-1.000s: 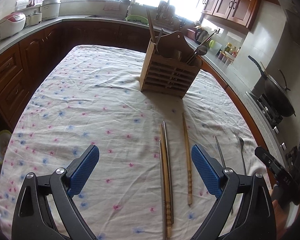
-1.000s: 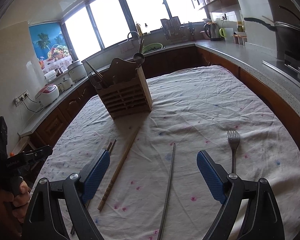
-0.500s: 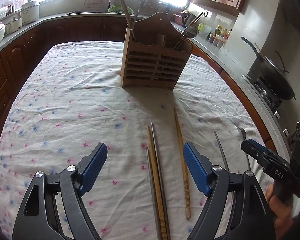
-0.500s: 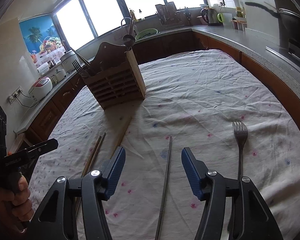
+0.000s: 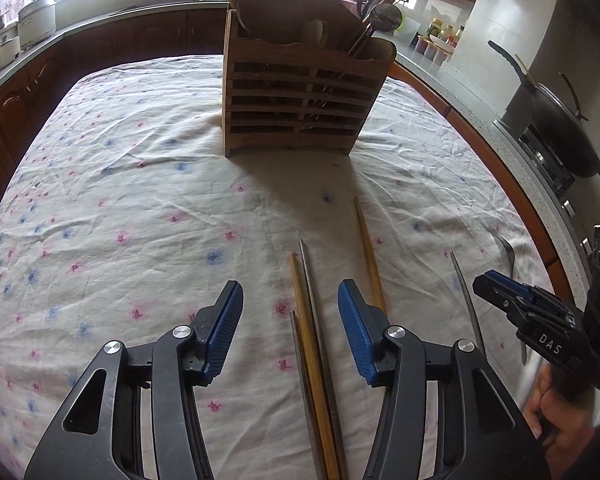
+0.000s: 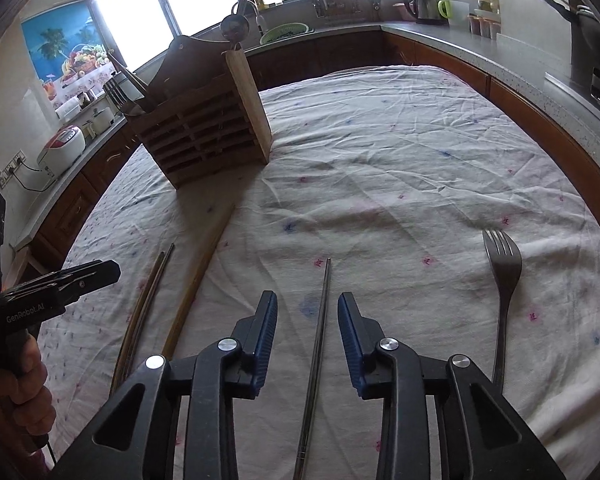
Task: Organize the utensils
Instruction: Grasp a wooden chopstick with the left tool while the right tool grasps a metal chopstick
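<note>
The left gripper [image 5: 290,334] is closing around bundled chopsticks [image 5: 314,344], pads not yet touching. The right gripper [image 6: 307,338] is closing over a steel chopstick [image 6: 320,320], also untouched. Beyond stand a fork [image 6: 504,280] and wooden holder [image 5: 300,92].

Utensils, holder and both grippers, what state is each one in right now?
Left gripper: closing around bunched chopsticks, not yet gripping.
Right gripper: closing around metal chopstick, not yet gripping.
Wooden chopstick: flat on cloth.
Fork: flat, untouched.
Wooden holder: upright, partly filled.
</note>
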`<state>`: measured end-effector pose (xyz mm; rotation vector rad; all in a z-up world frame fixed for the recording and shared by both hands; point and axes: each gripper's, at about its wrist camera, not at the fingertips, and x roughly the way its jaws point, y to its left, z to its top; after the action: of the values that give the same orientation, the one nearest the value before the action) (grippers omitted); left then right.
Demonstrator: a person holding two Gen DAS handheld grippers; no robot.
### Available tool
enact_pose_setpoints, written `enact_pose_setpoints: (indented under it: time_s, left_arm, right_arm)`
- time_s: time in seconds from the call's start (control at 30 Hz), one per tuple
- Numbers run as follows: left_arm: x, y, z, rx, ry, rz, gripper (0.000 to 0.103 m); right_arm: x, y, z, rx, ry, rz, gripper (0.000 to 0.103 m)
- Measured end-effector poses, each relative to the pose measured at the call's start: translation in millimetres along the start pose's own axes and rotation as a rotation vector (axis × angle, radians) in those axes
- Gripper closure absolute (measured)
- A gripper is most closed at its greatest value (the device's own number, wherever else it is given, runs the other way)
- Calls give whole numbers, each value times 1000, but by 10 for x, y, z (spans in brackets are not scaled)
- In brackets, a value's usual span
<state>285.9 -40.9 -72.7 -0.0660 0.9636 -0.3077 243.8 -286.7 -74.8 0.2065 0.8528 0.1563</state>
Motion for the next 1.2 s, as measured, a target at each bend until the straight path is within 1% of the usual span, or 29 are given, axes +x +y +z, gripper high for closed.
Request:
enact_pose_setpoints:
  time_s: [0.07, 0.13, 0.17, 0.2, 0.23, 0.4, 0.47, 0.57, 0.73, 0.9, 1.03, 1.07, 1.2]
  left_arm:
    - [62, 15, 33, 4, 7, 6, 55]
    - [138, 29, 58, 8, 20, 17, 63]
    - [174, 40, 64, 9, 28, 23, 65]
    - [215, 52, 73, 10, 38, 23, 70]
    - [256, 59, 78, 9, 47, 20, 73]
    - [409, 38, 71, 14, 82, -5, 75]
    - [424, -5, 74, 46, 71, 17, 76]
    - [443, 4, 94, 54, 72, 19, 85]
    - [436, 130, 104, 18, 83, -39, 93]
    - [429, 210, 94, -17, 91, -88, 95]
    - [456, 183, 130, -30, 83, -85, 97]
    - [464, 173, 136, -33, 81, -86, 97]
    - [409, 161, 137, -17, 66, -71, 97]
  right_arm:
    - [18, -12, 10, 1, 6, 1, 74]
    - [43, -16, 17, 0, 11, 1, 75]
    - [51, -18, 15, 1, 15, 3, 78]
    - [70, -16, 18, -1, 19, 3, 80]
    - [81, -15, 15, -3, 23, 1, 81]
    - [145, -20, 10, -4, 42, -1, 84]
    - [187, -18, 7, -7, 53, 0, 88]
    - [249, -23, 0, -7, 67, 4, 90]
    - [265, -62, 21, 4, 67, 21, 91]
    - [278, -73, 34, 6, 69, 28, 92]
    - [285, -82, 42, 8, 66, 25, 95]
    - [285, -86, 44, 10, 63, 21, 98]
    - [270, -107, 50, 19, 56, 20, 99]
